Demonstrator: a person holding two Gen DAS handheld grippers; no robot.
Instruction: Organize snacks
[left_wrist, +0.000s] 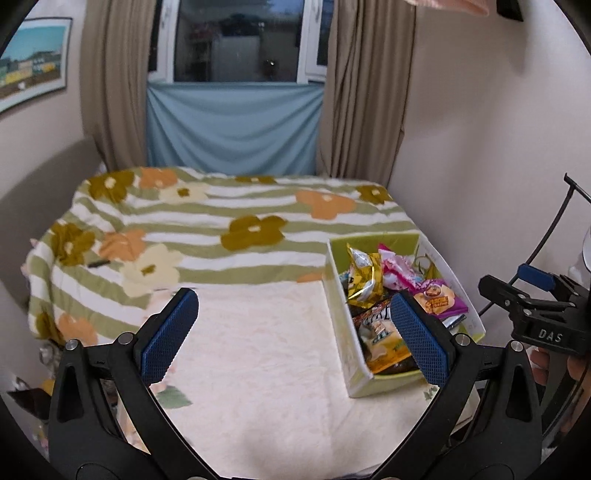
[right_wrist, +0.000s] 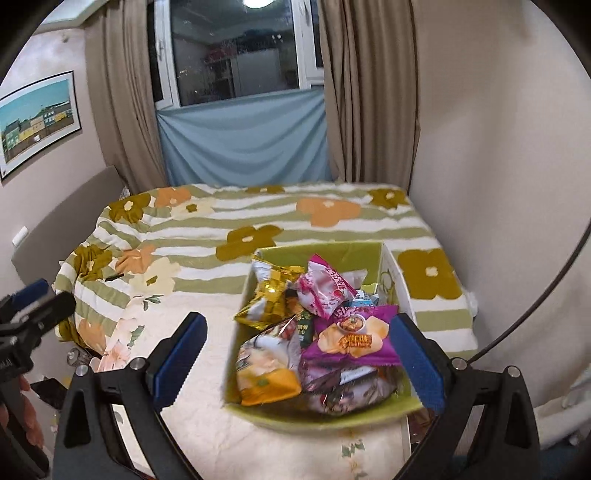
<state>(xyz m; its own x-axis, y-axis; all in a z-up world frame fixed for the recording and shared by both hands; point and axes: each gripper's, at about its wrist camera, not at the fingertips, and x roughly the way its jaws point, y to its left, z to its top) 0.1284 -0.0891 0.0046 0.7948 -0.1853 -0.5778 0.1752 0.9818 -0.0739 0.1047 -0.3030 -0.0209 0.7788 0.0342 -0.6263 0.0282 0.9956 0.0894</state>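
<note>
- The left gripper (left_wrist: 293, 334) is seen with its jaws spread wide; nothing is pinched between the blue pads (left_wrist: 168, 334), and only the cream blanket (left_wrist: 258, 369) shows in the gap.
- The right gripper (right_wrist: 301, 363) is likewise held with jaws spread wide and nothing pressed by its pads (right_wrist: 417, 360); part of the green box (right_wrist: 325, 415) and its snacks is framed between them, untouched.
- The box is placed on the cream blanket, towards the right side of the bed, near the wall (right_wrist: 498, 166).
- The box is filled with snack packets: a gold packet (right_wrist: 267, 299) at the far left, a pink packet (right_wrist: 325, 291) beside it, a purple packet (right_wrist: 354, 338) at the near right, and an orange-and-white packet (right_wrist: 266, 373) at the near left.
- In the left wrist view, the same box (left_wrist: 341, 332) is seen at the right, its white outer side facing the camera, with the right gripper (left_wrist: 532, 302) near it at the frame edge.
- A striped blanket with flowers (right_wrist: 258, 218) is spread over the far part of the bed.
- Beyond the bed, a blue cloth (right_wrist: 243, 144) is hung below a window (right_wrist: 236, 55), with beige curtains (right_wrist: 365, 92) at each side.
- A framed picture (right_wrist: 38, 118) is hung on the left wall.
</note>
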